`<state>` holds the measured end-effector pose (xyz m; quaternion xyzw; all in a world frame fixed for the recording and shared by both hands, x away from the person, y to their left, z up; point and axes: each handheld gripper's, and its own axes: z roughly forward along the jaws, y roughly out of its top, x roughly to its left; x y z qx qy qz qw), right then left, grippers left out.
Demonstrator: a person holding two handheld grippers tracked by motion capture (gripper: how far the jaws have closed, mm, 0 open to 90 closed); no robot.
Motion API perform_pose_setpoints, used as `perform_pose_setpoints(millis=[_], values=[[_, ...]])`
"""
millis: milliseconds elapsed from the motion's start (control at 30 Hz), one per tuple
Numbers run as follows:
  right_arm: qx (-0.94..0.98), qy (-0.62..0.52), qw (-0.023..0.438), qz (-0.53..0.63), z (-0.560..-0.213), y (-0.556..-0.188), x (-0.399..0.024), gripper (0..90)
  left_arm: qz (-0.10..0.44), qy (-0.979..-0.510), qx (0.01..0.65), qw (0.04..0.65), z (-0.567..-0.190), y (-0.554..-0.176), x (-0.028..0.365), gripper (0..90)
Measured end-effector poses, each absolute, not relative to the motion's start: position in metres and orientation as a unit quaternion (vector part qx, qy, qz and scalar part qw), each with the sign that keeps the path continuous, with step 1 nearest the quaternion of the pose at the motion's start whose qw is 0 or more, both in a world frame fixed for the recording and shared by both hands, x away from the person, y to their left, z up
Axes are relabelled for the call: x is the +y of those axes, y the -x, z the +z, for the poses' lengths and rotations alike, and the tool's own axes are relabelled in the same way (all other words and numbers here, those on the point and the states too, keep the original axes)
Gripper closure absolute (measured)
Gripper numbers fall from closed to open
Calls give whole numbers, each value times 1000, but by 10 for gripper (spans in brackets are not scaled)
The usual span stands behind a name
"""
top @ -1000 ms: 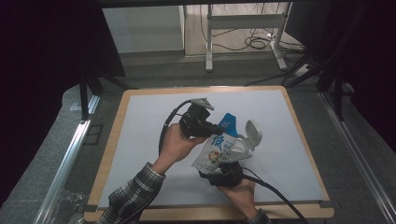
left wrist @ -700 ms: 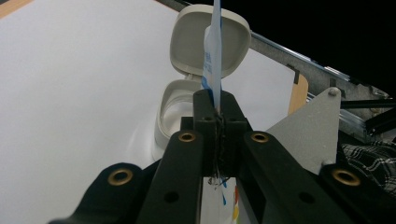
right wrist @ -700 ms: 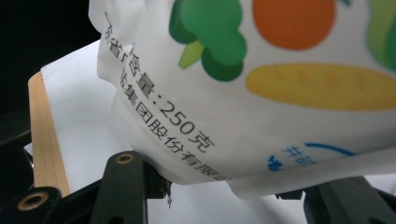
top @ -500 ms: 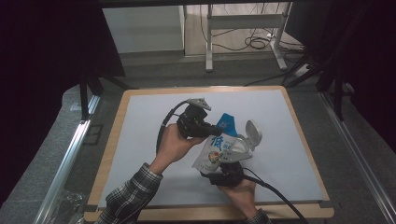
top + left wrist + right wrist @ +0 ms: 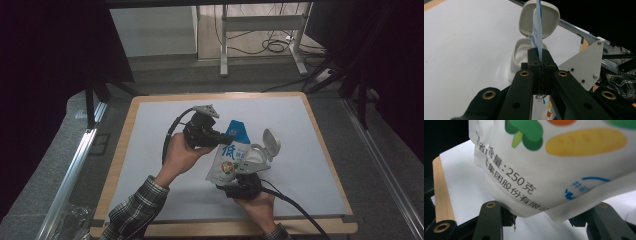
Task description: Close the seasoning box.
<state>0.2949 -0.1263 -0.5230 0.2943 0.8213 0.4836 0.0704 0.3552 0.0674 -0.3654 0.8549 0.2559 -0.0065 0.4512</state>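
Pouch (image 5: 231,156), glossy white-and-blue plastic printed with vegetables, held above mid-desk (image 5: 150,130), barely shifted from a second ago. Left gripper (image 5: 218,138) at nine o'clock, jaws pressed together on the flat blue top seam. Right gripper (image 5: 239,181) at six o'clock, jaws half-spread, clasping the crinkled bottom. Beige rounded flip-lid container (image 5: 260,155) at three o'clock.

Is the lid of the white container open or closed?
Open. The lid stands hinged up behind the white container, whose round mouth is uncovered; the high view shows the same.
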Motion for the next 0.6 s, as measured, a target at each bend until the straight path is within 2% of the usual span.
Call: perform_pose_setpoints(millis=[600], values=[[825, -300, 64, 475, -523, -294, -132, 496, 11, -852, 247, 460, -367, -354, 73, 896]])
